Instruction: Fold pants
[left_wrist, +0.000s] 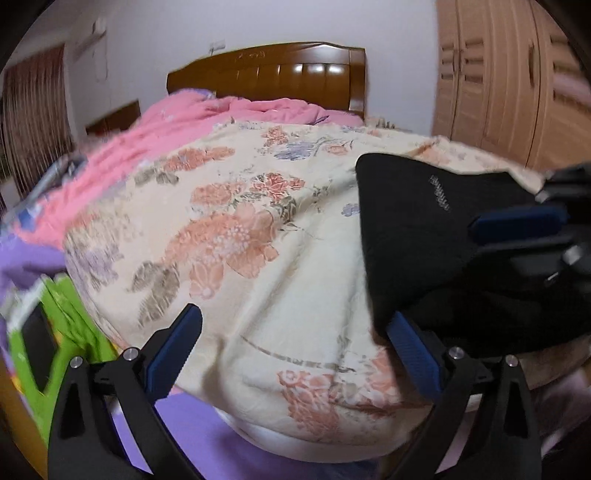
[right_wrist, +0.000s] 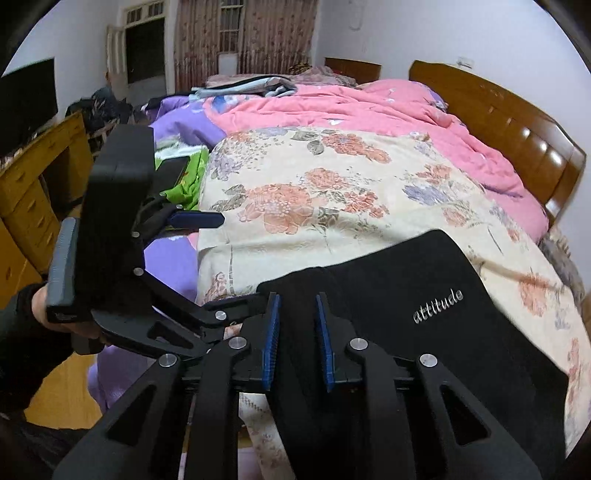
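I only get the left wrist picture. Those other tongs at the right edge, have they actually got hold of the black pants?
Observer: Yes. In the right wrist view the right tongs have a fold of the black pants pinched between their blue pads.
Operator: There's silver writing on the cloth, too blurred for me. What does it say?
Observer: The lettering reads "attitude".
Operator: And who carries the tongs that my camera sits on?
Observer: A hand in a dark sleeve holds the left tongs by the handle.
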